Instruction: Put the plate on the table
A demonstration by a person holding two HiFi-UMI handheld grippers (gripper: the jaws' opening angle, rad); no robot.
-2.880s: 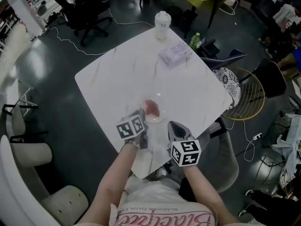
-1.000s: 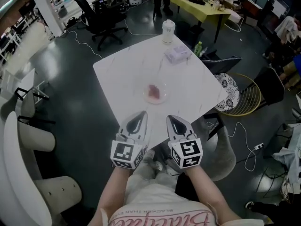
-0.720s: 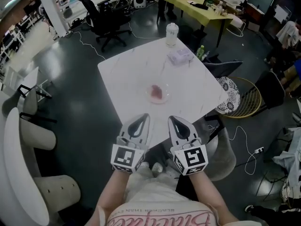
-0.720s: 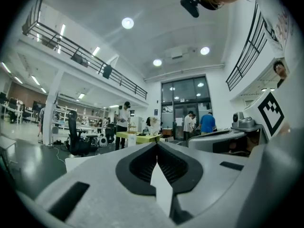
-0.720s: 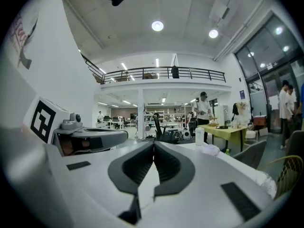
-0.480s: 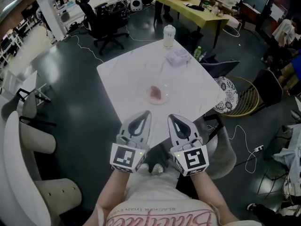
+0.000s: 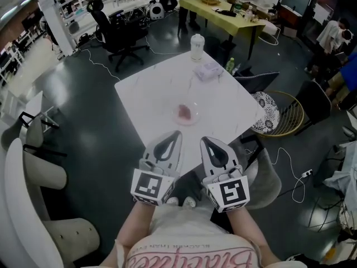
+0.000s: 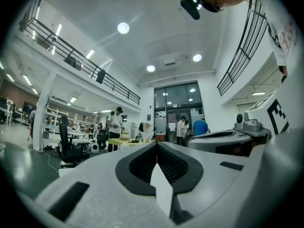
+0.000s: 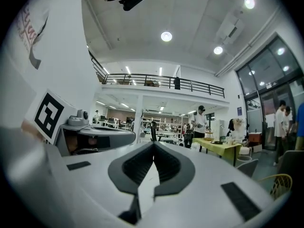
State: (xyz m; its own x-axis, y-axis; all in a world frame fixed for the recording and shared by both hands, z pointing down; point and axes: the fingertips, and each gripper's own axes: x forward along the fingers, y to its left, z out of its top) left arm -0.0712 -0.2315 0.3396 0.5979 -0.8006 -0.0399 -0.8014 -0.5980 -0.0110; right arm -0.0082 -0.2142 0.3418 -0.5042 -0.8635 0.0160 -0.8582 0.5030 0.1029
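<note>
Head view: The plate [image 7: 187, 114] rests flat on the white table [image 7: 150, 94], roughly at its centre, with a reddish item on it. A lidded cup [image 7: 196, 40] stands at the far corner; a packet [image 7: 207, 70] lies just nearer than the cup. The left gripper [image 7: 174, 134] and right gripper [image 7: 205, 140] are held side by side over the near table corner, close to the person's body, tips pointing toward the plate and well apart from it. A yellow table [image 7: 234, 15] stands beyond.

Left gripper view: The left gripper [image 8: 156, 144] has both jaws pressed together with nothing between them. The right gripper [image 8: 228, 139] shows alongside. The camera faces a hall with people in the distance.

Right gripper view: The right gripper [image 9: 153, 144] is likewise clenched and empty. The left gripper [image 9: 95, 137] shows alongside. The yellow table [image 9: 221, 146] is visible beyond.
</note>
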